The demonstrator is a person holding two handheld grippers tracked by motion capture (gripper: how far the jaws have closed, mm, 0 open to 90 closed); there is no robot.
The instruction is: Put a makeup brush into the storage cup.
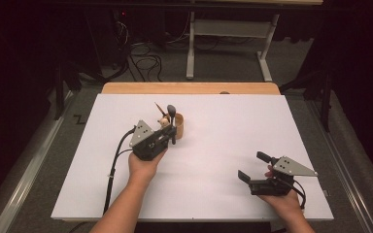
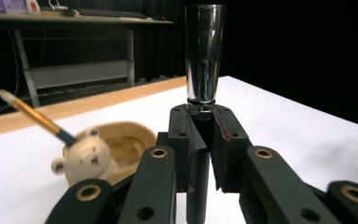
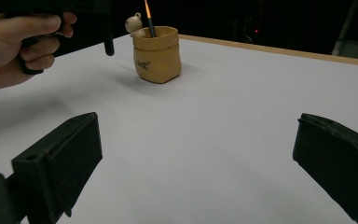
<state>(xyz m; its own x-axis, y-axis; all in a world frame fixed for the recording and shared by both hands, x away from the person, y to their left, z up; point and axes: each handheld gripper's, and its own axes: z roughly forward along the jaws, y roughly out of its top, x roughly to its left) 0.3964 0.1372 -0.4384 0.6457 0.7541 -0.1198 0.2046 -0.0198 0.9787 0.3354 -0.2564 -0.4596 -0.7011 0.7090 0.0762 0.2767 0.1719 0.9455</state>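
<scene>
**Nearly there: metal-tipped tool headed for the pen pot**

Nearest the person, the right gripper (image 1: 252,170) rests low on the tabletop (image 1: 223,145), its jaws spread wide around nothing, well apart from the work. Farther out, the left gripper (image 1: 167,133) has its jaws clamped on the dark shaft of a tool (image 2: 205,60) with a shiny metal end, held upright just beside the tan pot (image 3: 157,53). That pot already carries a brush (image 3: 148,16) and a small bear figure (image 2: 85,156). To finish cleanly, I'd centre the shaft over the opening, keep it vertical, lower it clear of the brush, and release only once it is seated. The left wrist is level, forearm reaching forward.
</scene>
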